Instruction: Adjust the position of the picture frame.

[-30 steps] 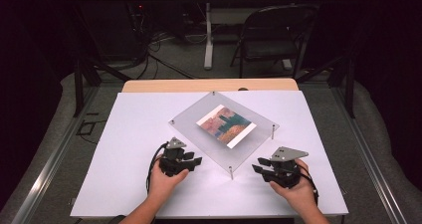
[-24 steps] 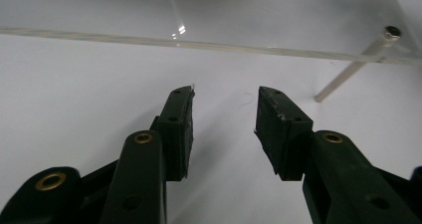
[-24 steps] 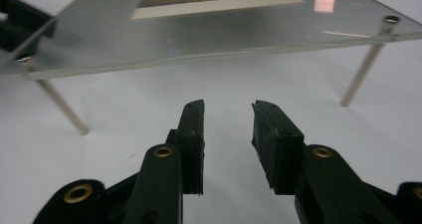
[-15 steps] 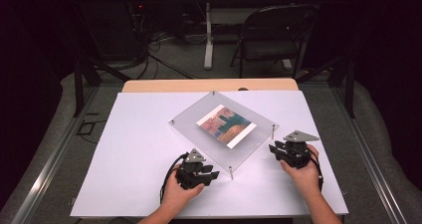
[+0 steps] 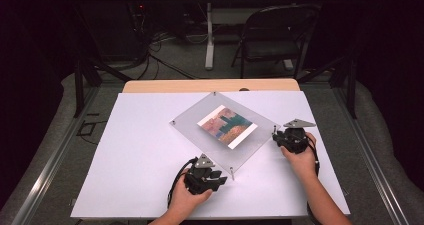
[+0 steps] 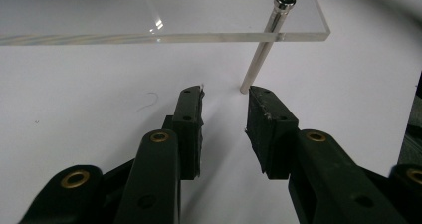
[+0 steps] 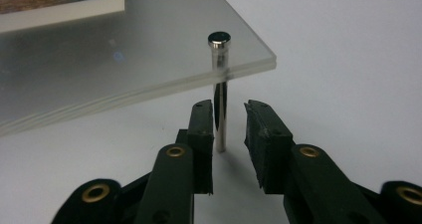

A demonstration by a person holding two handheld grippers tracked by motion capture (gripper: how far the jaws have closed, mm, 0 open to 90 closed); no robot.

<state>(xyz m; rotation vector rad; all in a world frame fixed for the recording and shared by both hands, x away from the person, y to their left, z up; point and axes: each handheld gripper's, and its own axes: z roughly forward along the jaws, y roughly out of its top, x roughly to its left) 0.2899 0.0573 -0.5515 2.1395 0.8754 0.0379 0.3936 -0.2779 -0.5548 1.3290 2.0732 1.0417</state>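
A clear acrylic picture frame [image 5: 236, 152] holding a colourful print [image 5: 227, 126] stands on thin metal legs on the white table [image 5: 135, 155]. My left gripper [image 5: 221, 178] lies low on the table by the frame's near corner. In the left gripper view its jaws [image 6: 226, 92] stand open, just closing, and the corner leg [image 6: 256, 59] is a little beyond the tips. My right gripper [image 5: 276, 135] is at the frame's right corner. There its jaws [image 7: 229, 104] have just been closing with the leg [image 7: 220, 119] between them, close to the left pad, not pinched.
The table's far wooden edge [image 5: 210, 85] runs behind the frame. A folding chair [image 5: 272, 35] and a table post stand on the floor beyond, with cables [image 5: 160, 45] trailing there. Metal rails run along both sides of the table.
The left hand slid right to the frame's near corner. The right hand moved away from the table's front edge to the right corner. Both pairs of jaws narrowed.
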